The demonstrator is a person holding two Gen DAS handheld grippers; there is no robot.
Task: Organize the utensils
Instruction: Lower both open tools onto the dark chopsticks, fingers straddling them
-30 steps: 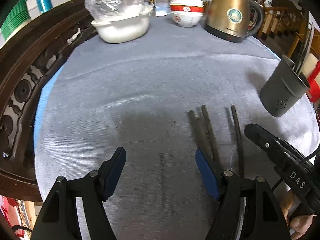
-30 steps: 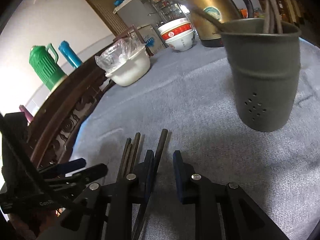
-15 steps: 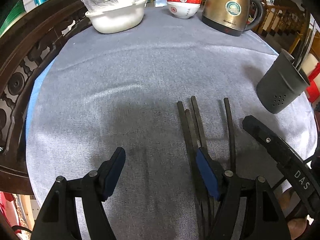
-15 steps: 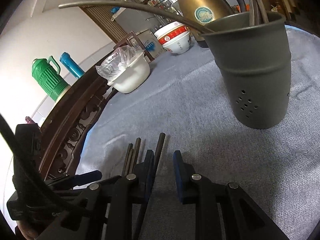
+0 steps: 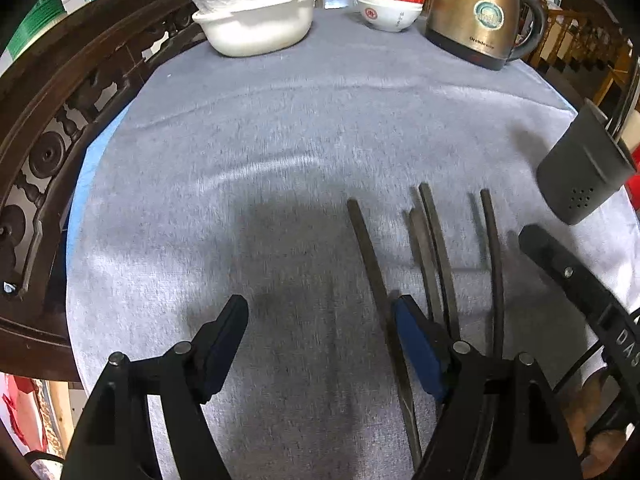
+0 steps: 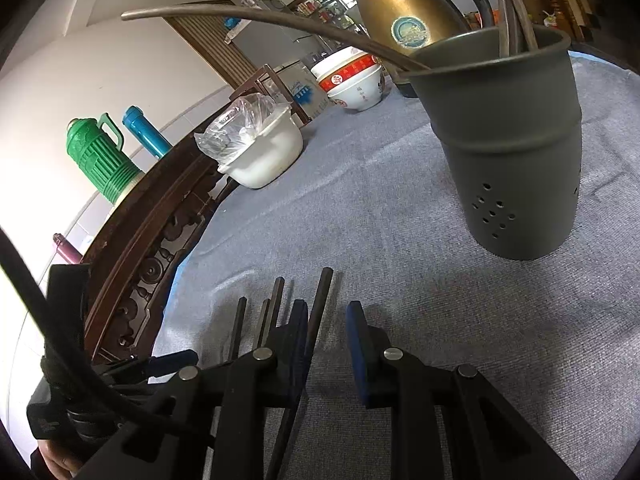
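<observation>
Several dark chopsticks (image 5: 434,240) lie side by side on the grey tablecloth; they also show in the right wrist view (image 6: 276,304). One chopstick (image 5: 370,256) now lies apart to the left, just inside my left gripper's right finger. My left gripper (image 5: 320,332) is open and empty above the cloth. My right gripper (image 6: 328,328) is open, with the rightmost chopstick (image 6: 320,304) lying between its fingers against the left one. A grey perforated utensil holder (image 6: 516,148) with several utensils in it stands ahead of it, and shows at the right in the left wrist view (image 5: 580,176).
A white covered bowl (image 5: 256,24), stacked red-and-white bowls (image 5: 388,8) and a gold kettle (image 5: 476,20) stand at the table's far side. A carved wooden chair back (image 5: 48,128) curves along the left edge. A green flask (image 6: 100,160) and a blue one (image 6: 144,136) stand behind it.
One chopstick has separated from the bundle and now lies further left by my left gripper's right finger. The right gripper has edged closer to the holder. Both grippers stay open.
</observation>
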